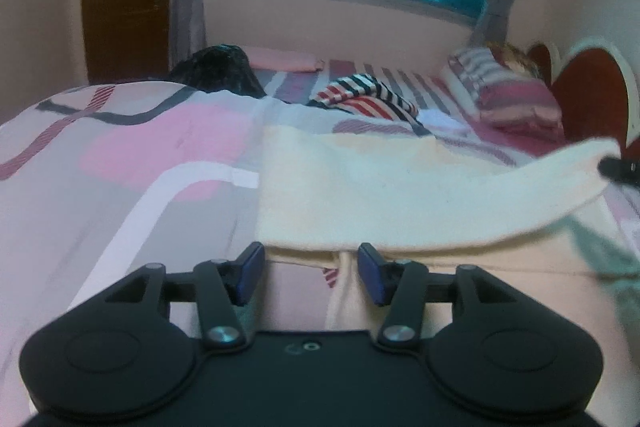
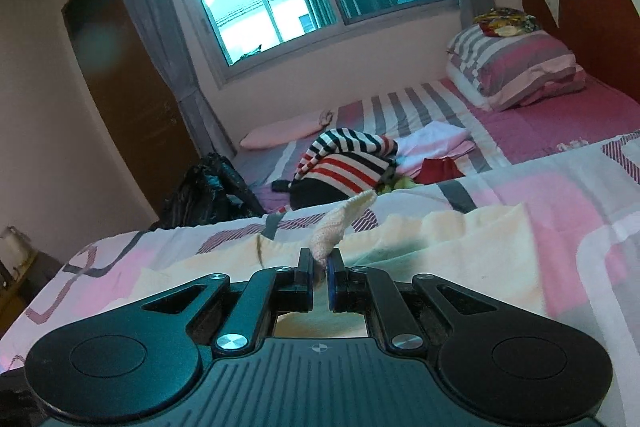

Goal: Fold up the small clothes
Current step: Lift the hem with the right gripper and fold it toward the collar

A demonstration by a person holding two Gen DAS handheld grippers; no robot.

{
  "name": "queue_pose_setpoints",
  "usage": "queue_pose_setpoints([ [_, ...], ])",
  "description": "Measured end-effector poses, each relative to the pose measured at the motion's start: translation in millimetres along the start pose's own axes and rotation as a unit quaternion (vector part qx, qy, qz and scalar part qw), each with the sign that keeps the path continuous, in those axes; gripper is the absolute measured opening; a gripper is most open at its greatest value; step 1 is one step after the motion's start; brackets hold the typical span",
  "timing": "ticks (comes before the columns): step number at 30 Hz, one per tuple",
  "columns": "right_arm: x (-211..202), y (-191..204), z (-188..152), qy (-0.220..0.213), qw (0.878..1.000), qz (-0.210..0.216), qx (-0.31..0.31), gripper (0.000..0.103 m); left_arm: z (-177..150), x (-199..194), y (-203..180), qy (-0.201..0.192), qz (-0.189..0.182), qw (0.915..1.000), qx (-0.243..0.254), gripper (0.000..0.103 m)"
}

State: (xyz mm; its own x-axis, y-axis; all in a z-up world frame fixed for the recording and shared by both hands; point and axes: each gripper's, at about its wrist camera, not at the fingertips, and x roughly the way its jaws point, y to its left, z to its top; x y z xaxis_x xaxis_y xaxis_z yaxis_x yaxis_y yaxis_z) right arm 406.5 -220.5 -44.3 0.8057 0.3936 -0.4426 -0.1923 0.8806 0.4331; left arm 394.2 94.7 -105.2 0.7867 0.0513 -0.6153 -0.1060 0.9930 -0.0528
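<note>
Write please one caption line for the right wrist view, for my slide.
Right gripper with jaws shut on a corner of the cream cloth spread over the patterned bedsheet.

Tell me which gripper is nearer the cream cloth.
Right. The right gripper is shut on a corner of the cream cloth, lifting it. The left gripper is open at the cloth's near edge, not gripping it.
</note>
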Motion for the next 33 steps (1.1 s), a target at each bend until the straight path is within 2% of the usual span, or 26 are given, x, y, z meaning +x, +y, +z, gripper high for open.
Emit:
queue_pose_setpoints([
  [3, -3, -1, 0, -0.004, 1.0, -0.003, 0.008, 0.006, 0, 7, -2, 0.014, 0.005, 0.9999, 0.007, 0.049],
  [6, -9, -9, 1, -0.003, 1.0, -0.009, 0.006, 0.006, -1, 16, -2, 0.035, 0.048, 0.9979, 0.026, 0.051],
  [9, -11, -18, 0, -0.001, 1.0, -0.021, 0.01, 0.006, -4, 19, 7, 0.035, 0.037, 0.9987, 0.006, 0.051],
  [13, -17, -37, -5, 0.004, 0.999, -0.042, 0.021, 0.006, -2, 18, 6, 0.036, 0.039, 0.9985, 0.009, 0.049],
  [19, -23, -53, -12, 0.015, 0.998, -0.054, 0.025, 0.006, 1, 17, 0, 0.037, 0.044, 0.998, 0.025, 0.044],
  [23, -29, -56, -12, 0.013, 0.998, -0.054, 0.026, 0.006, 8, 19, -4, 0.023, 0.057, 0.9969, 0.049, 0.043],
  [29, -50, -62, -3, -0.025, 0.997, -0.066, 0.027, 0.006, 9, 26, 6, 0.035, 0.047, 0.9977, 0.034, 0.043],
  [32, -30, -73, -18, 0.047, 0.993, -0.107, 0.011, 0.006, 10, 27, 7, 0.036, 0.047, 0.9977, 0.033, 0.044],
  [33, -27, -79, -23, 0.057, 0.993, -0.102, 0.024, 0.006, 10, 27, 7, 0.036, 0.047, 0.9977, 0.033, 0.044],
])
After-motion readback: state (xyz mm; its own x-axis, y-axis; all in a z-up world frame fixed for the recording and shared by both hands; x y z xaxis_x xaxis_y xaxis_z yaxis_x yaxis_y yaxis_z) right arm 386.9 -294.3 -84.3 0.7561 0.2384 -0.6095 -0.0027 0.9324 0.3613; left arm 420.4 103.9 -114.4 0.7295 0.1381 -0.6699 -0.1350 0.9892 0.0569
